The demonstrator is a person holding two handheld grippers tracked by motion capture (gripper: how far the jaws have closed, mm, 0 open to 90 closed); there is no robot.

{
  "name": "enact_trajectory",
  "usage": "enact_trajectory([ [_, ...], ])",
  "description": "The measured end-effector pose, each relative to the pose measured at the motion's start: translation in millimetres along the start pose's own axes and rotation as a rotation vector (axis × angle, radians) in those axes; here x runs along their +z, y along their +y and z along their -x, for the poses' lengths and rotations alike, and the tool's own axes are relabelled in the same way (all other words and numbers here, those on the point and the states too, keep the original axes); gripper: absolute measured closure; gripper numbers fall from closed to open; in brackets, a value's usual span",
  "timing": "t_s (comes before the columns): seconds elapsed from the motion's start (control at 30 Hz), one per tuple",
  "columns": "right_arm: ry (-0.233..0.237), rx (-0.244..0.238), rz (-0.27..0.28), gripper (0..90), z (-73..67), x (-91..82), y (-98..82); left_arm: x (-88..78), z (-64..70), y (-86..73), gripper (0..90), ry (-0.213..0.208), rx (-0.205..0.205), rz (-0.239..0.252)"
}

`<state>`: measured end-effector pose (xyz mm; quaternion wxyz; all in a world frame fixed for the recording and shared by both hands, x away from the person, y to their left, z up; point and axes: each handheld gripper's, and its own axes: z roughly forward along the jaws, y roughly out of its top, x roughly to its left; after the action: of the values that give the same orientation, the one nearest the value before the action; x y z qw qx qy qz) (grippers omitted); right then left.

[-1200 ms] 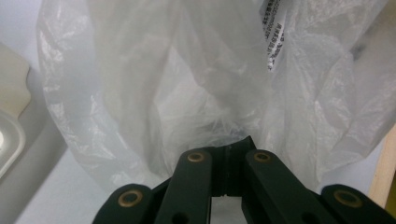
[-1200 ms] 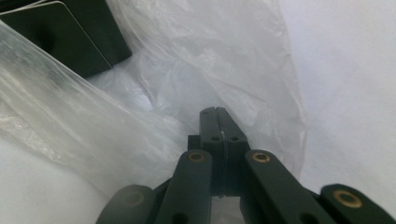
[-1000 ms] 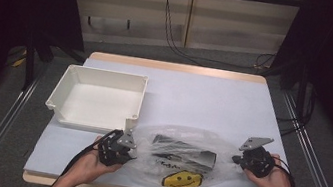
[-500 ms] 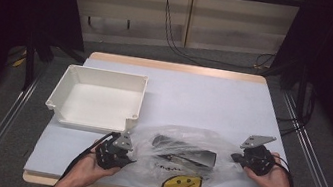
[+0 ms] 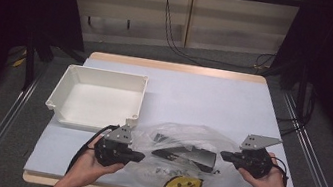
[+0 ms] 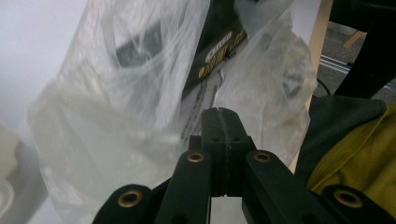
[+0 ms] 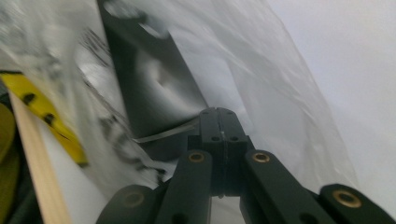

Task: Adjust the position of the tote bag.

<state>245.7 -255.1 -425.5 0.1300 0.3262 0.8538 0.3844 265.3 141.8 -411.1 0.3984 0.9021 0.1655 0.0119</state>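
A clear plastic bag (image 5: 182, 139) lies near the table's front edge with a black packet (image 5: 186, 155) and a yellow piece (image 5: 183, 184) inside. My left gripper (image 5: 141, 157) is at the bag's left edge and points right, jaws shut. In the left gripper view the gripper (image 6: 219, 111) has its tips closed against crumpled film of the bag (image 6: 116, 93). My right gripper (image 5: 222, 156) is at the bag's right edge and points left, also shut. Its own view puts the gripper (image 7: 218, 111) right at the bag (image 7: 280, 93), beside the black packet (image 7: 149, 79). I see no film pinched in either.
An empty white bin (image 5: 101, 74) stands at the left, just behind my left hand. The white tabletop (image 5: 214, 101) stretches away behind the bag. The wooden front edge (image 7: 32, 154) runs close under the bag. Dark and yellow clothing (image 6: 350, 140) lies beyond that edge.
Both hands have lifted a little off the table. The left gripper has swung its tip toward the bag. The bag has stayed where it was.
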Motion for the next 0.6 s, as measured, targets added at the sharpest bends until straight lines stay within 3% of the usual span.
enact_trajectory([
  [0.03,0.013,-0.003,0.009,90.0,-2.9,-0.4,2.7,2.1,0.6,3.7,90.0,-0.006,-0.006,0.011],
  [0.17,0.062,-0.026,0.026,90.0,-16.2,8.6,14.6,14.8,-4.5,24.2,90.0,-0.034,0.044,-0.021],
  [0.2,0.070,-0.032,0.026,90.0,-19.2,11.5,16.7,20.6,-5.3,28.9,90.0,-0.046,0.030,-0.020],
  [0.23,0.088,-0.040,0.020,90.0,-23.5,15.2,19.7,25.4,-7.5,33.5,90.0,-0.052,0.049,-0.033],
  [0.37,0.137,-0.076,0.011,90.0,-39.3,27.9,29.4,48.2,-8.6,47.2,90.0,-0.069,0.051,-0.065],
  [0.43,0.164,-0.090,-0.001,90.0,-46.8,34.0,30.7,57.1,-9.6,52.2,90.0,-0.063,0.083,-0.098],
  [0.47,0.166,-0.097,-0.014,90.0,-50.5,36.8,30.4,61.4,-8.2,54.0,90.0,-0.065,0.068,-0.087],
  [0.6,0.166,-0.097,-0.048,90.0,-58.1,44.7,24.5,65.5,-9.7,66.4,90.0,-0.036,0.095,-0.117],
])
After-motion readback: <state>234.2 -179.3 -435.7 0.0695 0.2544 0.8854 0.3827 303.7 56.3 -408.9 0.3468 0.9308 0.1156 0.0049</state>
